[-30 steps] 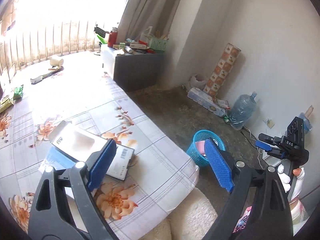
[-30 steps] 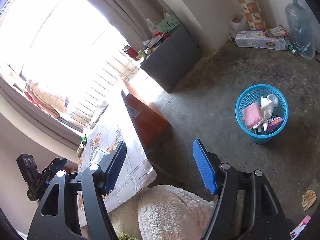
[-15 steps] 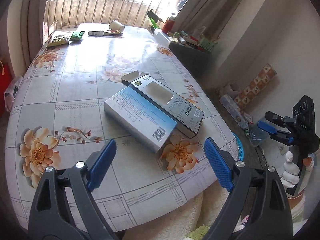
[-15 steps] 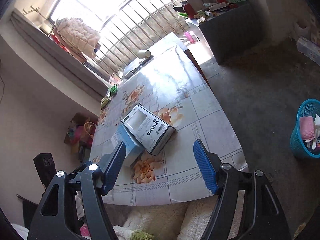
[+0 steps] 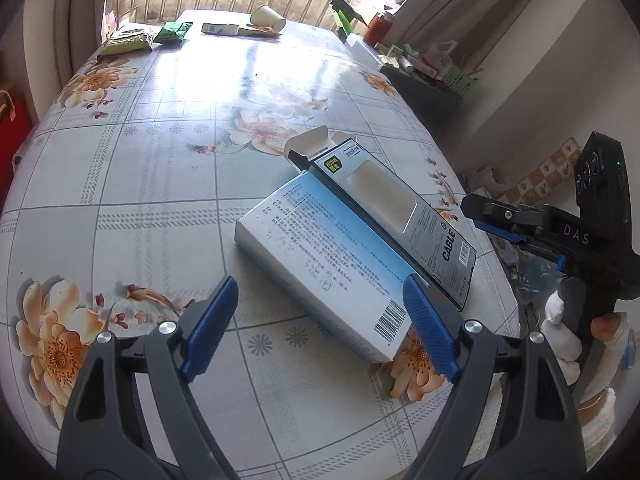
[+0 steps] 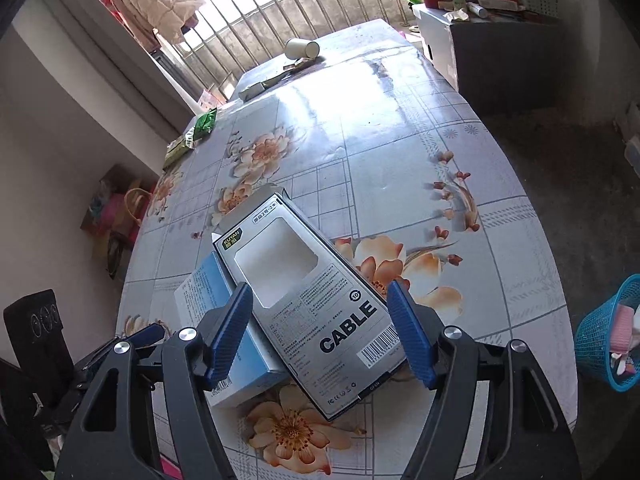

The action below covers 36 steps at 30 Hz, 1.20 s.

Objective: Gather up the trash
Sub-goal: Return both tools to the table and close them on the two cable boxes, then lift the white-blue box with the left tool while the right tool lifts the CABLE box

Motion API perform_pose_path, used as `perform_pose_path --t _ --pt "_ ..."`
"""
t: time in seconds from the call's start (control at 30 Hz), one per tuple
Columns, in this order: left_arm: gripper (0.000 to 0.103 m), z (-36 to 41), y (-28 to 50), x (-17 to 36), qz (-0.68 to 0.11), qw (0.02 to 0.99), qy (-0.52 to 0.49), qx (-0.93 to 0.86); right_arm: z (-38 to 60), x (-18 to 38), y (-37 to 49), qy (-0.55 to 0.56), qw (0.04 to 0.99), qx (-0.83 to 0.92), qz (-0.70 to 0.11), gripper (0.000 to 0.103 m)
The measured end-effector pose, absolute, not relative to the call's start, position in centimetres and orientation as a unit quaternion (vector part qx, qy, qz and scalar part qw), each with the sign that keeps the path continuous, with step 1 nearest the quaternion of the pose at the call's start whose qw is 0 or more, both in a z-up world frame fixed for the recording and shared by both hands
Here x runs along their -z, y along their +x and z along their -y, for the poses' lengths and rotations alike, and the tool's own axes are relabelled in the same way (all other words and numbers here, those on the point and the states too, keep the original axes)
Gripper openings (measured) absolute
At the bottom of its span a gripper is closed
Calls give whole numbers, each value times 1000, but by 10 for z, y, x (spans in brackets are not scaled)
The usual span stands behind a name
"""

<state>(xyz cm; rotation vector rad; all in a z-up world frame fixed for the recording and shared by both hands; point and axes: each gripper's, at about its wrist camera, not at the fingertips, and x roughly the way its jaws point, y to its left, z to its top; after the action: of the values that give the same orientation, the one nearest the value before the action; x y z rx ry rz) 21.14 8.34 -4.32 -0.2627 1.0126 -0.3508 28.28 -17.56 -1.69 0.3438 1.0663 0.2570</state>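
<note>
Two empty boxes lie on the flowered table (image 5: pixel 160 184). A dark grey "CABLE" box (image 5: pixel 392 216) with a window rests partly on a blue-and-white box (image 5: pixel 320 264). My left gripper (image 5: pixel 319 285) hovers over the near end of the blue-and-white box. Its jaws are closing, and the pads (image 5: pixel 208 328) are clear of the box. My right gripper (image 6: pixel 319 292) is open above the CABLE box (image 6: pixel 320 320), whose near end shows between the fingers, untouched. The blue-and-white box (image 6: pixel 200 292) sits to its left. Each gripper shows in the other's view, right (image 5: pixel 496 224) and left (image 6: pixel 148 334).
A blue mesh basket (image 6: pixel 604 340) with trash in it stands on the floor to the right of the table. At the table's far end lie a tipped paper cup (image 5: pixel 268 20), green packets (image 5: pixel 172 32) and a small carton (image 5: pixel 218 29). A grey cabinet (image 6: pixel 500 52) stands beyond.
Both views swung from the floor and basket onto the table. Both grippers came down close over the two boxes, and the left jaws narrowed a little.
</note>
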Motion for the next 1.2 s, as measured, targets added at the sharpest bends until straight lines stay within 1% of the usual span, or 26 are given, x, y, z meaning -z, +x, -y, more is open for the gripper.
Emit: perform_pose_path --t 0.03,0.17,0.2,0.27,0.33,0.43,0.57,0.67,0.77,0.9,1.1,1.2 --pt "74 -83 214 45 -483 850 -124 169 171 22 286 162 835 -125 -510 68" --pt "65 -80 220 49 -482 850 -113 179 154 32 273 164 814 -161 -534 60" --pt "65 -78 221 49 -481 850 -108 186 150 32 267 161 813 -167 -534 59" --pt "63 -76 220 49 -478 851 -94 195 141 32 255 153 808 -180 -540 54" --pt "62 -74 219 49 -477 852 -82 199 136 29 242 144 809 -182 -539 52" --pt "62 -75 218 50 -482 850 -78 196 142 19 239 130 832 -154 -517 52" --pt "62 -81 222 54 -489 846 -93 191 173 14 267 159 845 -106 -500 53" --pt "62 -84 227 59 -496 840 -114 189 183 29 292 155 840 -78 -515 54" --pt "62 -85 231 63 -499 837 -124 185 175 47 300 163 816 -105 -545 55" --pt "62 -85 236 65 -499 838 -123 183 144 55 280 141 806 -134 -559 55" --pt "62 -91 228 62 -496 842 -89 190 118 60 244 158 791 -150 -572 54" --pt "62 -99 221 60 -500 841 -73 195 107 61 223 156 785 -165 -576 50"
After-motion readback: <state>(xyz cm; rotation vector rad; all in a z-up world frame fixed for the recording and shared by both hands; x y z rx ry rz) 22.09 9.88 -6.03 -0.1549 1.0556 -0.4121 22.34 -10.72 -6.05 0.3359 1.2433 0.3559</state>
